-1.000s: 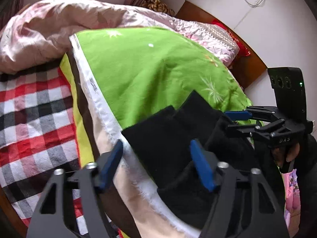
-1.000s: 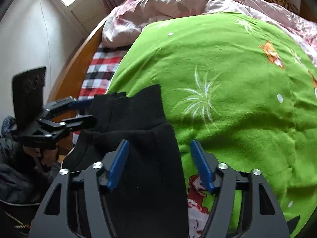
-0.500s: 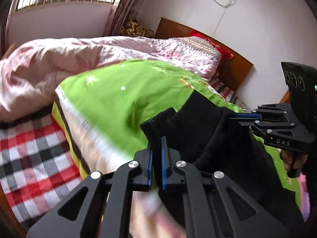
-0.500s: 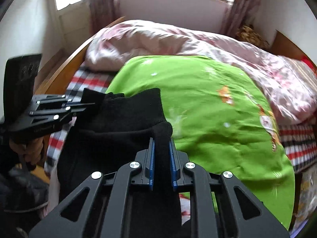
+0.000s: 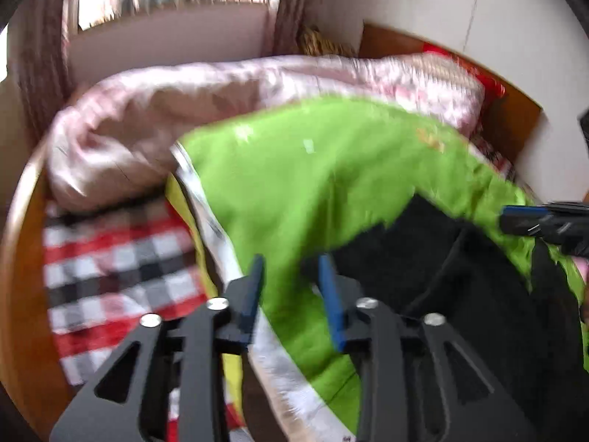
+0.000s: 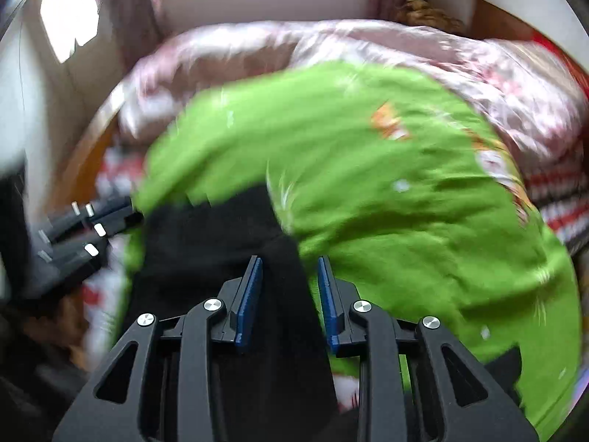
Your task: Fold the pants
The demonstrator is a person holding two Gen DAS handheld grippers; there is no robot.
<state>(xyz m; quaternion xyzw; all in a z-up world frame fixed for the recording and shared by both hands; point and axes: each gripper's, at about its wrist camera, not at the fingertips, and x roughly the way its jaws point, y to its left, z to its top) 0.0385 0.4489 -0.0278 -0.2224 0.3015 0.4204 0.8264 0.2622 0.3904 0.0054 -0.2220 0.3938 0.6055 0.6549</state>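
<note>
Both tools now releasing: I'm seeing left tool parting narrowly over green blanket, right tool parting narrowly, straddling black pants lying on blanket at bed edge.

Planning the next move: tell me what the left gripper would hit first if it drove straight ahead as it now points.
Probably the green blanket: the left gripper is open with green fabric between its fingers. The black pants lie just right of that line. Blur leaves depth uncertain.
</note>
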